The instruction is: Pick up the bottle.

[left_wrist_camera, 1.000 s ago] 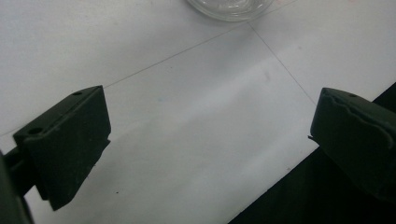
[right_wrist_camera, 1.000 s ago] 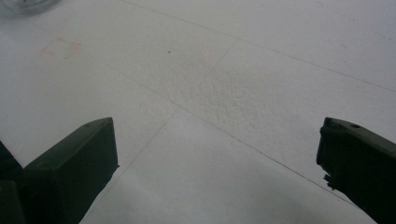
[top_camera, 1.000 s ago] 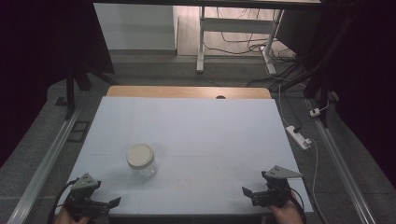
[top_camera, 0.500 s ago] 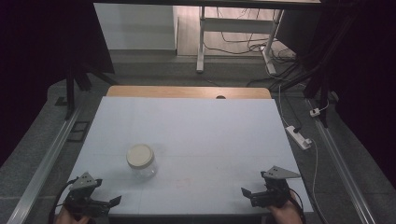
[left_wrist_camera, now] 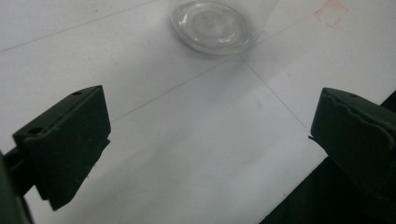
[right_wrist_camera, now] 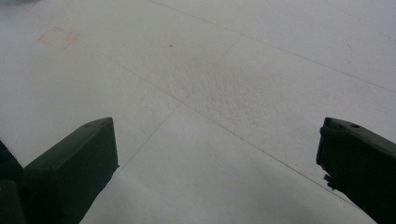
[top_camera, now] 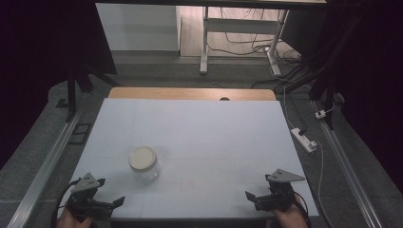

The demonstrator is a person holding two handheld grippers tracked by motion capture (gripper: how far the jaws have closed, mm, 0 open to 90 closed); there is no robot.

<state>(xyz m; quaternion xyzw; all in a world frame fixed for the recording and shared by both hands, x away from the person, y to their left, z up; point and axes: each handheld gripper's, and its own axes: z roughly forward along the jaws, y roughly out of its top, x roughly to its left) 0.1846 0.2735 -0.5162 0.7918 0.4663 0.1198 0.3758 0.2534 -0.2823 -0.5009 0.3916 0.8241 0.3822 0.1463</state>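
1. Your left tongs [top_camera: 116, 202] sat at the near left corner of the counter [top_camera: 204, 128], with the jaws spread wide and nothing between them.
2. The glass jar [top_camera: 143, 164] stood upright ahead of your left tongs and a little toward your right tongs, near them but clear of both jaws. Its cream lid [top_camera: 142, 157] was on.
3. In the left gripper view the jar [left_wrist_camera: 212, 25] sat beyond the gap between the jaws, apart from them.
4. Your right tongs [top_camera: 250, 195] rested at the near right corner, jaws wide apart and holding nothing.
5. The jar stood well apart from your right tongs, off toward your left tongs.
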